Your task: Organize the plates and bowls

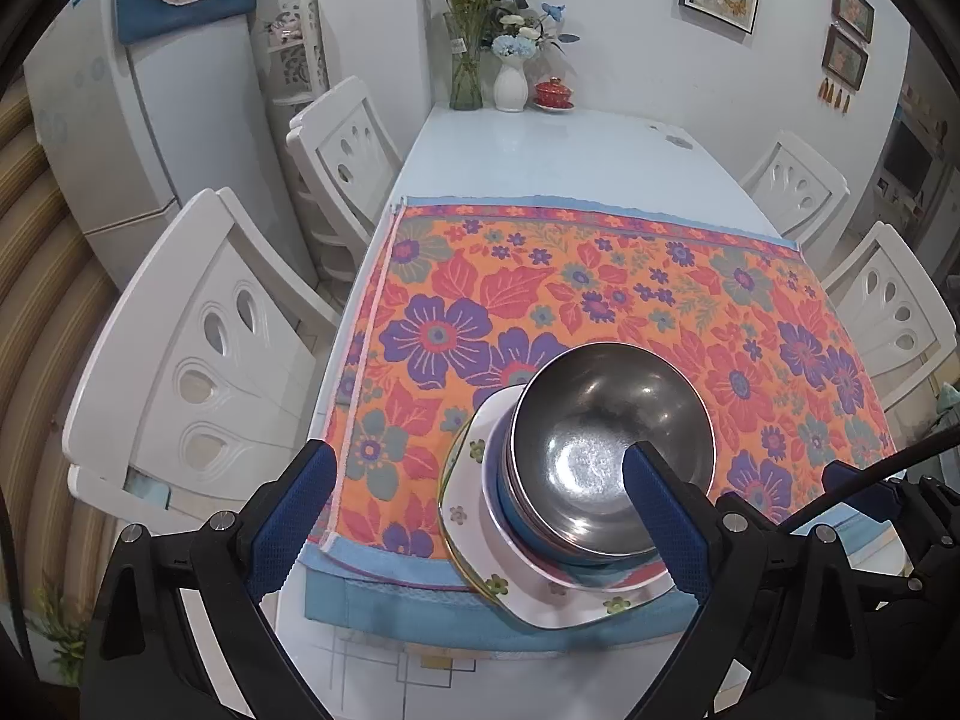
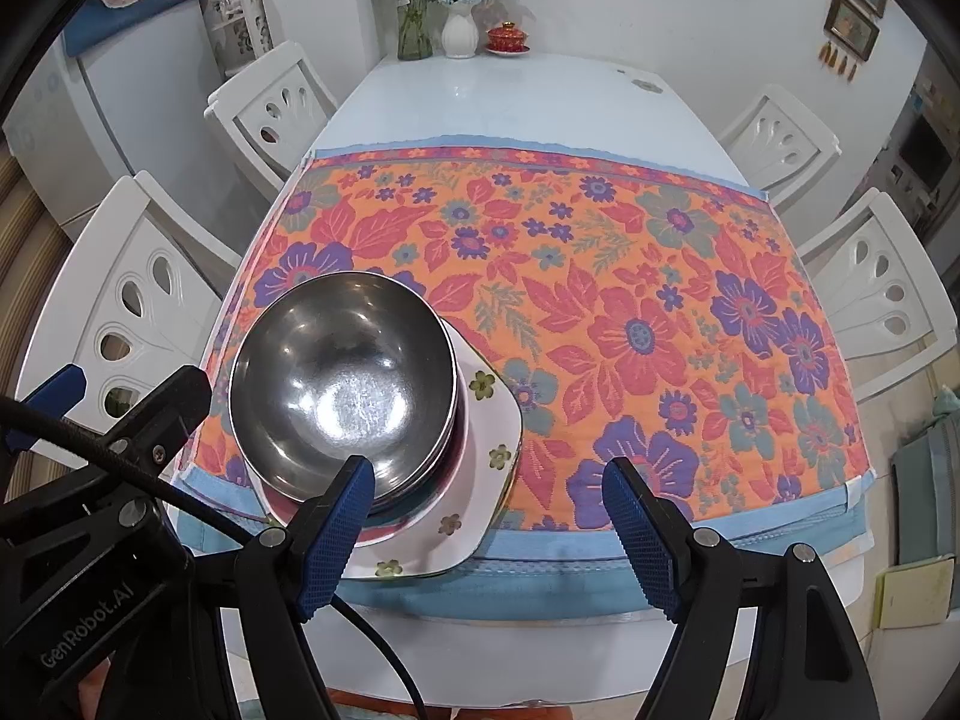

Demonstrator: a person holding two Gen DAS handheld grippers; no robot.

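Spreading wide over the table's near edge, the left gripper [image 1: 480, 516] grasps nothing, its jaws parted with one blue pad in front of the steel bowls [image 1: 606, 438]. Those bowls sit nested on flowered square plates [image 1: 528, 594] at the near edge of the floral cloth [image 1: 600, 300]. Further right, the right gripper [image 2: 486, 516] hangs released, jaws apart above the cloth

Left black gripper with blue-padded fingers [image 1: 480, 516] and right one [image 2: 489, 531] both angle steeply downward, jaws spread wide, holding nothing.
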